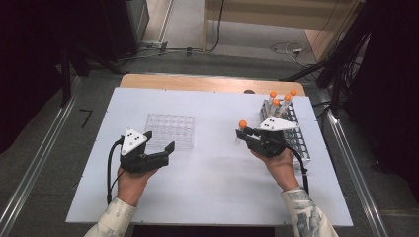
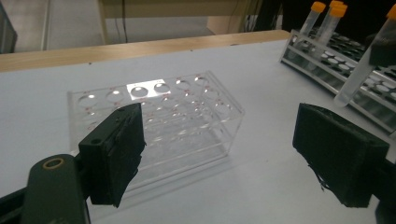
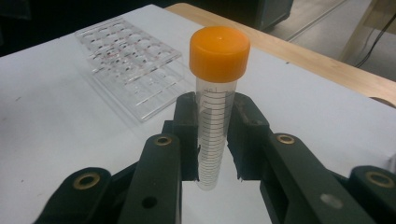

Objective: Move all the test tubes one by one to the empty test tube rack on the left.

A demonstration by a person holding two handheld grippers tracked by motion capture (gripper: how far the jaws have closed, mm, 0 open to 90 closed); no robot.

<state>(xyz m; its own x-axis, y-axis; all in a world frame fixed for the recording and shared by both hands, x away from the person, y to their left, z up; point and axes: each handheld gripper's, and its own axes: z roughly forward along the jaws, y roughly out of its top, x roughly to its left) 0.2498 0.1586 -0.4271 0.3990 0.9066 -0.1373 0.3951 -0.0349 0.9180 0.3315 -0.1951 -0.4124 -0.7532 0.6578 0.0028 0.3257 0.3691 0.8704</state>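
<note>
A clear plastic tube with an orange cap [image 3: 215, 116] stands upright between the black jaws of my right gripper [image 3: 215, 140], which is shut on its lower half. In the high view that tube [image 1: 242, 126] and the right gripper [image 1: 246, 135] hang right of centre over the white sheet, left of the wire rack [image 1: 296, 136]. A clear acrylic rack [image 1: 170, 131] with empty wells lies at centre left. My left gripper [image 1: 162, 151] is just in front of it, open. In the left gripper view its jaws stand wide apart with nothing between them, and the acrylic rack [image 2: 159, 116] is beyond.
The wire rack holds several orange-capped tubes [image 1: 279, 101] at its far end, also seen as tubes [image 2: 327, 18] in the left gripper view. The white sheet [image 1: 207, 192] covers a wooden table [image 1: 197, 81]. Cables and dark stands lie on the floor behind.
</note>
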